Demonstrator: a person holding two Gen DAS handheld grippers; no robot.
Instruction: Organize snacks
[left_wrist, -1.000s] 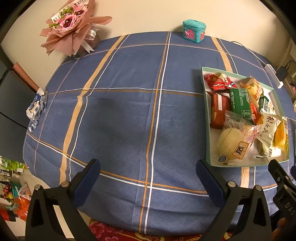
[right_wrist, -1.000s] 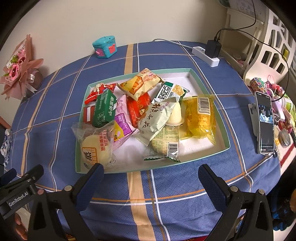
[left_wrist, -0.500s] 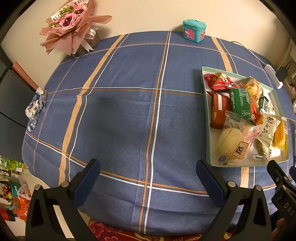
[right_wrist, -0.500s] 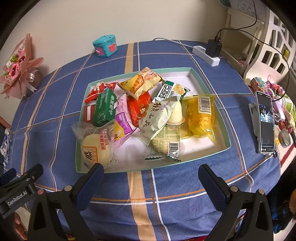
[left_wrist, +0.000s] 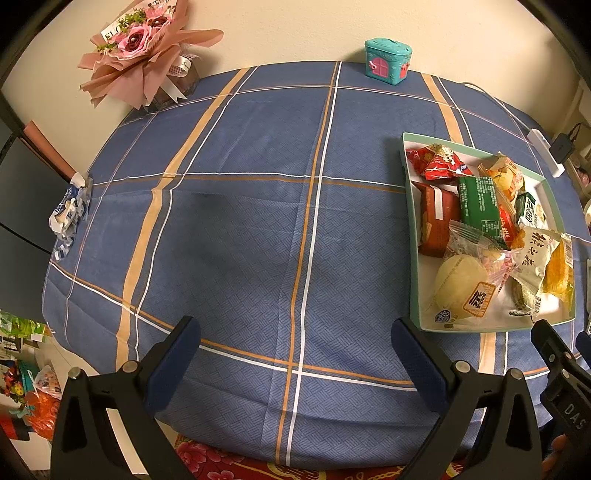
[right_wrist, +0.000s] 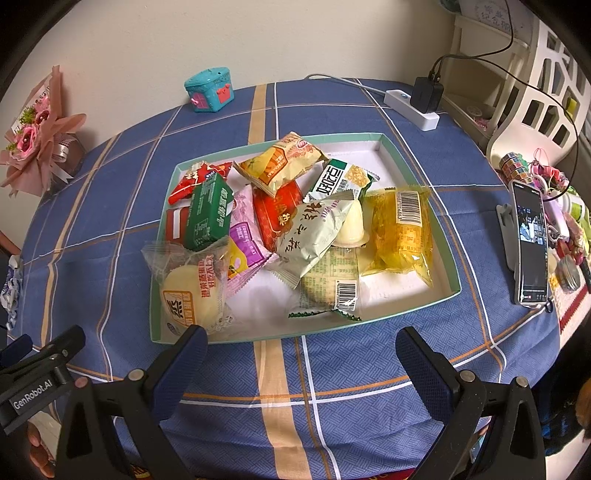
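A shallow green-rimmed white tray holds several snack packets in a loose pile: a green box, a round bun in clear wrap, an orange-yellow bag and a yellow packet. The tray also shows at the right in the left wrist view. My right gripper is open and empty, just in front of the tray's near edge. My left gripper is open and empty over bare blue cloth, left of the tray.
A blue plaid cloth covers the table. A pink bouquet and a teal toy house stand at the back. A power strip and a phone on a stand are at the right. A crumpled wrapper lies at the left edge.
Both grippers have barely moved; the views shift very slightly. Both stay open and empty.
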